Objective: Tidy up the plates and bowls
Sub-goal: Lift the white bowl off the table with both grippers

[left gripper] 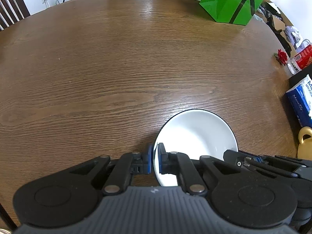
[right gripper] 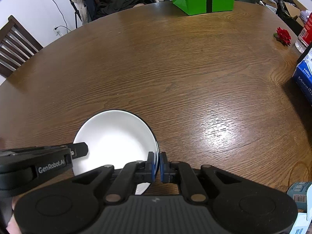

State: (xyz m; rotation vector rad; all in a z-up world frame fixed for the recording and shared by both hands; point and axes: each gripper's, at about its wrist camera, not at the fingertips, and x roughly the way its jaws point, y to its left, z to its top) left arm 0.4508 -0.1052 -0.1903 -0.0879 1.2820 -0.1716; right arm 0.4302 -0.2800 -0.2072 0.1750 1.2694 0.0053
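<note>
A white bowl with a dark rim (left gripper: 197,134) is on or just above the brown wooden table (left gripper: 117,68); which of the two I cannot tell. My left gripper (left gripper: 155,159) is shut on the bowl's left rim, one blue pad on each side. My right gripper (right gripper: 157,165) is shut on the right rim of the same bowl (right gripper: 115,136). The right gripper also shows at the bowl's right side in the left wrist view (left gripper: 239,162). The left gripper reaches in from the left in the right wrist view (right gripper: 78,151).
A green paper bag (left gripper: 234,0) stands at the far edge of the table. A red flower (right gripper: 283,36), a red packet (left gripper: 304,56) and a blue tissue pack (left gripper: 301,101) are at the right side. A yellow object (left gripper: 304,142) is near right. A wooden chair (right gripper: 13,46) stands at the left.
</note>
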